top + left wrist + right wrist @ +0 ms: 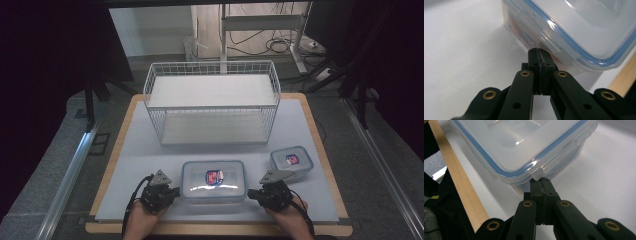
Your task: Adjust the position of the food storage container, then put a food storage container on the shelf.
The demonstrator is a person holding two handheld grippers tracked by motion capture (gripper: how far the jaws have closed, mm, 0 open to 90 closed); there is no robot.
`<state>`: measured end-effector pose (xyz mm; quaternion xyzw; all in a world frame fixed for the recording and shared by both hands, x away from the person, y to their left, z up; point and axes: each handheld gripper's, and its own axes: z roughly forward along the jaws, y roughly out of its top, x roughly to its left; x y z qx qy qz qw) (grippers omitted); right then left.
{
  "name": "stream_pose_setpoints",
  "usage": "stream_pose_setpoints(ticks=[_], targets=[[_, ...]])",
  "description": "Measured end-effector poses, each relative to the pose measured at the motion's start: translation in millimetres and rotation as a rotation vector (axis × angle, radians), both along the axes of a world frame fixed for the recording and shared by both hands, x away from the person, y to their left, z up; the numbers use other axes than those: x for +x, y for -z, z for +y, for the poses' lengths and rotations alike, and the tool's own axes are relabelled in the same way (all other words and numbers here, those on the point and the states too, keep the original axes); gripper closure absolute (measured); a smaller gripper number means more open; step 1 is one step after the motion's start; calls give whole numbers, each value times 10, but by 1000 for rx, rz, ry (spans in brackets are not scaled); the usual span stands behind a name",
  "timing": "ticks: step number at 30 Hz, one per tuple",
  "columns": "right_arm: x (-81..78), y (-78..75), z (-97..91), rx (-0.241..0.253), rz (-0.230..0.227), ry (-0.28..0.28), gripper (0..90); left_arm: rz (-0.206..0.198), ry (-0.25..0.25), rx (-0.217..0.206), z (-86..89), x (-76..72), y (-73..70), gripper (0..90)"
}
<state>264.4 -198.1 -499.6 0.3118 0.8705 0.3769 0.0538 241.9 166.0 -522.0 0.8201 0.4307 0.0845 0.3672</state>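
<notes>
Both tools, left tool [539, 53] & right tool [541, 182], pressed together w/ tips at big container [213, 181] ends.

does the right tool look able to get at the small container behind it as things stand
Probably yes. The small container sits on the mat just beyond the right tool, with bare mat between them. That tool is shut, its tips at the big container's side clip, so it must first back off.

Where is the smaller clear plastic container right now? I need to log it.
In the high view, the smaller clear blue-rimmed plastic container sits right of the larger container, just beyond the right gripper.
</notes>
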Motion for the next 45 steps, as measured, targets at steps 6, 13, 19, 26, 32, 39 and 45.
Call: stream_pose_setpoints(ticks=[6, 13, 19, 26, 32, 39, 45], targets=[[36, 4, -5, -7, -8, 0, 897, 0, -8, -11, 4, 92, 6, 880], [21, -65, -107, -33, -39, -7, 833, -66, -37, 10, 176, -53, -107, 669], [22, -100, -251, -37, -83, 34, 599, -134, -35, 44, 346, -240, -66, 403], [-48, -63, -318, -15, -113, 58, 376, -173, -17, -2, 381, -368, -21, 193], [-54, -17, -390, 15, -108, 78, 270, -130, -17, 40, 351, -354, -3, 122], [-46, 15, -379, 20, -104, 72, 227, -131, -12, 28, 367, -350, -2, 77], [-33, 5, -380, 35, -108, 78, 213, -148, -21, 24, 380, -318, 43, 68]])
